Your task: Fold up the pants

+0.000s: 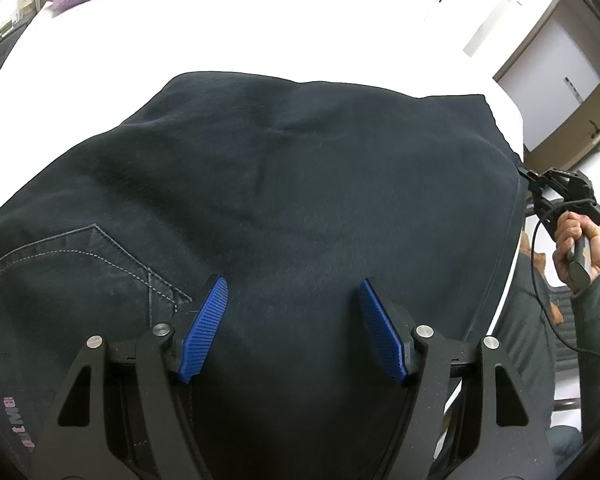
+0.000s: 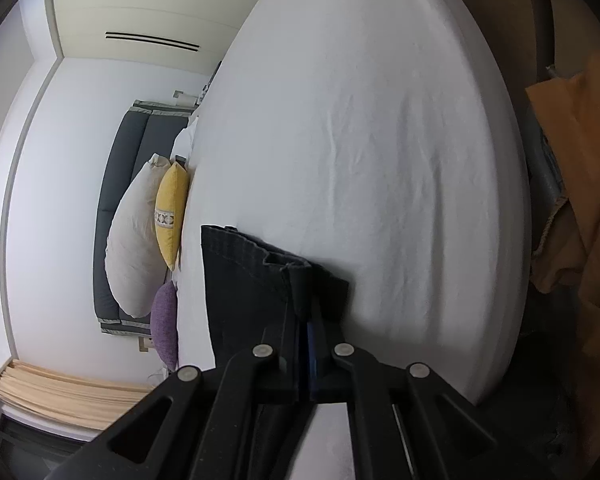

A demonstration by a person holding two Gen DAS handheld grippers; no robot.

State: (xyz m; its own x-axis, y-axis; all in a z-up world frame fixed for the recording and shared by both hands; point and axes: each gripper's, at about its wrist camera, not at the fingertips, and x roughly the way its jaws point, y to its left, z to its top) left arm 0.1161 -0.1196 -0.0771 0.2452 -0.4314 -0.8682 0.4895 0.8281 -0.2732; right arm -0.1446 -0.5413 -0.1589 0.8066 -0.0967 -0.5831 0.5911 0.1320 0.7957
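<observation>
My right gripper pinches the black denim pants' hem; my left gripper hovers open. I'd keep the hem taut, aligning edges on the white bedsheet.

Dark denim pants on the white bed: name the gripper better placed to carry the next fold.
Right gripper: its jaws already clamp the pants' hem. Left gripper hovers open, holding nothing.
</observation>
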